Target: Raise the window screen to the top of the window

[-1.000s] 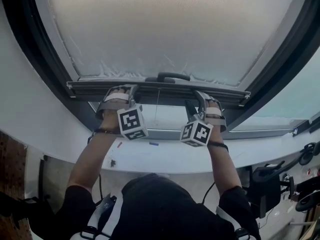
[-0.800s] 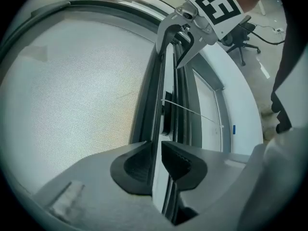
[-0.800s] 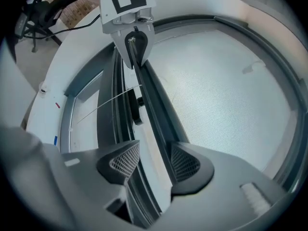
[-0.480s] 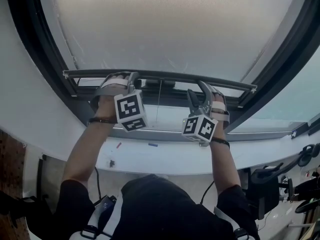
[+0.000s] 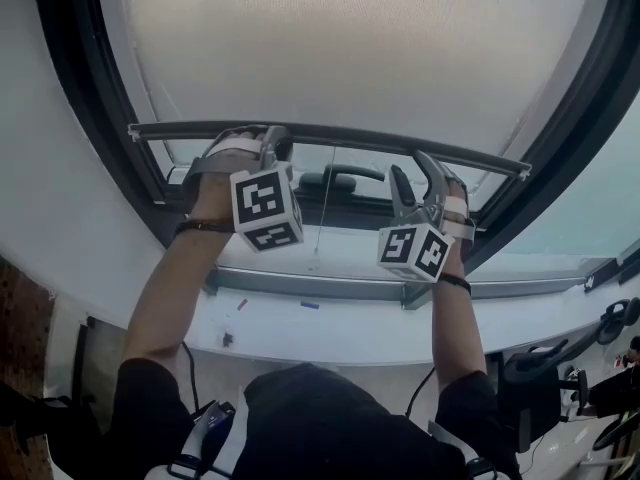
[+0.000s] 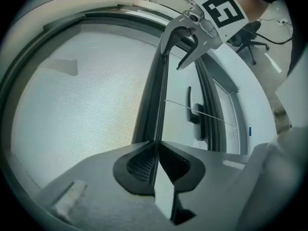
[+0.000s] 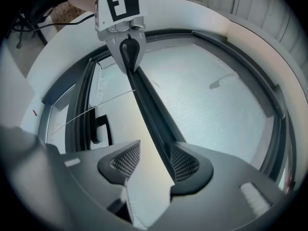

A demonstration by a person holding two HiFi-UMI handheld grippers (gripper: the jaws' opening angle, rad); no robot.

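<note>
**A:** Where was the screen at that moment?

**B:** The pale grey mesh window screen (image 5: 320, 48) covered the upper part of the window inside the dark window frame (image 5: 85, 118). Its dark grey metal bottom bar (image 5: 340, 140) ran across well above the white window sill (image 5: 330, 333), with a strip of bare glass below it.

**A:** And the two grippers?

**B:** Both were up at the bottom bar. The left gripper (image 6: 157, 150) was toward its left part and the right gripper (image 7: 153, 160) toward its right part, apart from each other.

**A:** How did the jaws stand?

**B:** The left gripper's jaws were nearly together, pinching the thin edge of the bottom bar between their ribbed pads (image 6: 142, 163). The right gripper's jaws stood well apart. The bottom bar passed between them and lay against only one pad (image 7: 184, 163), with the other clear of it, so they clamped nothing.

**A:** Anything under the bar?

**B:** A black window handle (image 5: 340, 180) showed just below the bottom bar, between the two grippers. A thin pale pull cord (image 5: 325, 203) hung from the bar's middle toward the sill.
</note>
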